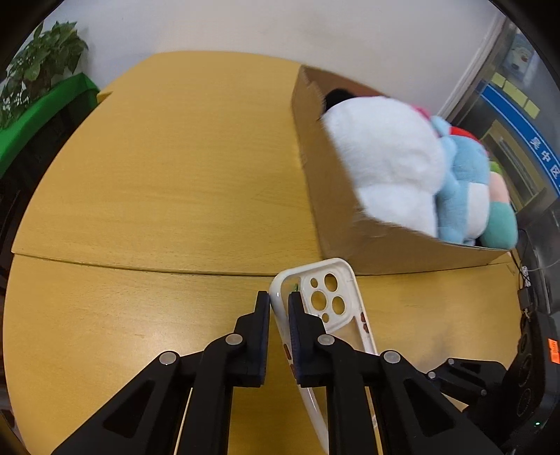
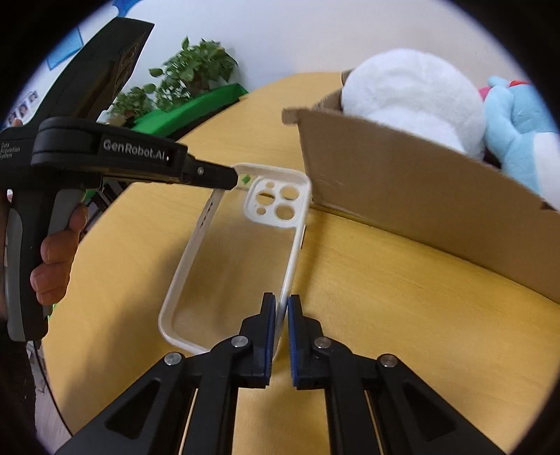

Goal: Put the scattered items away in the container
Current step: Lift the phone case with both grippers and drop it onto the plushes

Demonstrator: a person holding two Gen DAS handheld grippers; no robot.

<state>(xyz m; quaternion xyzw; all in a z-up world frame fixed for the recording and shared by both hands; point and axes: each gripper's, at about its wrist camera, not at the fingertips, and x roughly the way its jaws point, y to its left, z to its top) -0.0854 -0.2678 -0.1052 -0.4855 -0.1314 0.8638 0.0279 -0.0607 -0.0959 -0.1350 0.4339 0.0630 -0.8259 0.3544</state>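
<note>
— Left wrist view: the left gripper (image 1: 279, 301) is clenched on the phone case (image 1: 329, 297) rim; the right gripper (image 2: 280, 306) pinches its other side, above the table (image 1: 157, 175).

— Lift it level over the cardboard box (image 2: 420, 196) wall; the white plush (image 2: 413, 101) and blue plush (image 2: 518, 140) crowd inside.

A leafy potted plant (image 1: 42, 56) sits on a green ledge (image 1: 45, 108) by the white wall (image 1: 245, 24), behind the wooden table (image 1: 168, 168).

Plush toys (image 1: 385, 157) in box (image 1: 336, 210) — on table (image 1: 157, 175)
</note>
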